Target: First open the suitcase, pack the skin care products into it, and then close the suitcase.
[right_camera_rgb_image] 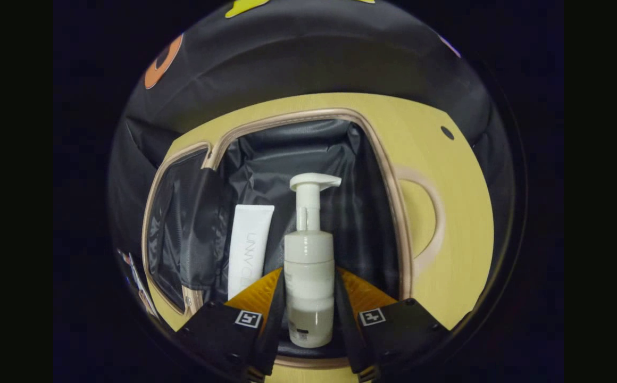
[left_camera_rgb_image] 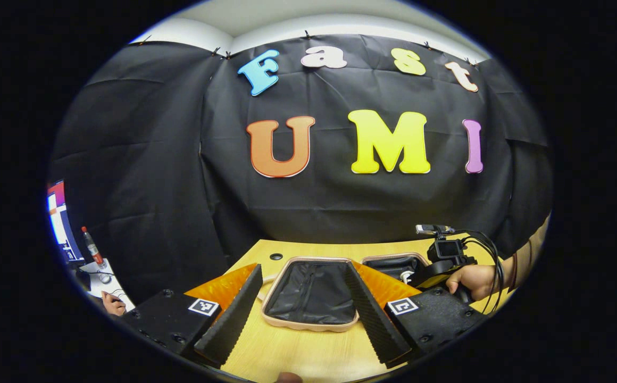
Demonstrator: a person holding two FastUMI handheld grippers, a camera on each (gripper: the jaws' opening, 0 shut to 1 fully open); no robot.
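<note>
The pump bottle (right_camera_rgb_image: 309, 276) is held upright between the fingers of the right gripper (right_camera_rgb_image: 309, 314), which press on its lower body from both sides, and it hangs just over the dark lining of the open suitcase (right_camera_rgb_image: 401, 234). I judge it a rigid plastic bottle, fairly light, with a smooth glossy wall that could slip if the squeeze loosens; its round body could also twist between flat pads. The hold low on the widest part looks sound; the thin neck and pump head above are the weak points and best left alone. Beside the bottle, to its left in the right gripper view, a white tube (right_camera_rgb_image: 249, 250) already lies flat inside the suitcase. That one looks soft and squeezable, so the bottle should be set beside it, not on it.

The suitcase lies open with both halves flat on a pale wooden table (left_camera_rgb_image: 308, 348), its soft fabric lining giving a yielding floor on which a tall bottle may tip; laying it down seems safer. A looped handle (right_camera_rgb_image: 428, 223) rests on the table on the far side of the suitcase from the tube.

The left gripper (left_camera_rgb_image: 308, 319) hovers over the other half of the suitcase, fingers spread wide with nothing between them. Beyond the suitcase hangs the booth's black cloth wall (left_camera_rgb_image: 181, 159).
</note>
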